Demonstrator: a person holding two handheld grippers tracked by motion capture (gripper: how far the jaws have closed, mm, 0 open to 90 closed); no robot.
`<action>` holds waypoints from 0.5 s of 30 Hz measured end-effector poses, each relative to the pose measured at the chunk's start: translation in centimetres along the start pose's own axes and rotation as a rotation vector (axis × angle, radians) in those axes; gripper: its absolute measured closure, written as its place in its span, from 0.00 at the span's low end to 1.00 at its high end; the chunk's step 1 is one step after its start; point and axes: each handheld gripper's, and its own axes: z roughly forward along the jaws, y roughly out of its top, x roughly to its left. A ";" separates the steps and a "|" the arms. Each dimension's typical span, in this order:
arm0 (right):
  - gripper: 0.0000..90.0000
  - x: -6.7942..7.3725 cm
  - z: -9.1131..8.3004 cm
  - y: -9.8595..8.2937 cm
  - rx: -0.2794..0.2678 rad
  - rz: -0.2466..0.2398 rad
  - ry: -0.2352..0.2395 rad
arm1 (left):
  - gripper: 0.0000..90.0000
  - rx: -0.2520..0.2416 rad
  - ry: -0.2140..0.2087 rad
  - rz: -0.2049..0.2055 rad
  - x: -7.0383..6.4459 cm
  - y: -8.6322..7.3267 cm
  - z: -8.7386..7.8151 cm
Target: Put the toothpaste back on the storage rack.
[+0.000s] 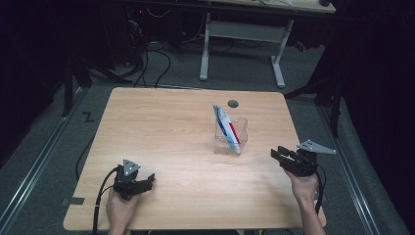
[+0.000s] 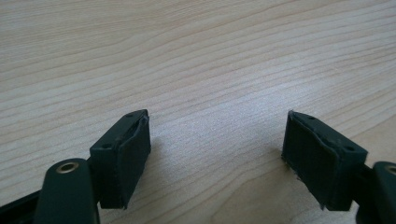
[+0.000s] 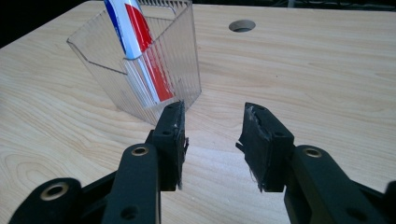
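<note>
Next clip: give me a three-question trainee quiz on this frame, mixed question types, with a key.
1. True or false: the toothpaste tube lies flat on the table.
2. What holds the tube? A) a clear plastic box B) a bowl C) a drawer
3. Fill in: both the left gripper and the right gripper have their fingers ____.

Key: 1 false, it stands tilted in the box; 2 A; 3 open.
</note>
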 end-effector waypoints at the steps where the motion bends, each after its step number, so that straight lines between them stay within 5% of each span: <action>1: 0.66 0.0 0.1 -0.2 0.002 0.001 0.000 | 0.27 0.000 0.000 0.000 0.0 0.0 0.0; 15: 0.66 0.2 1.1 -1.9 0.039 -0.001 -0.013 | 0.27 0.000 0.000 0.000 0.0 0.0 0.0</action>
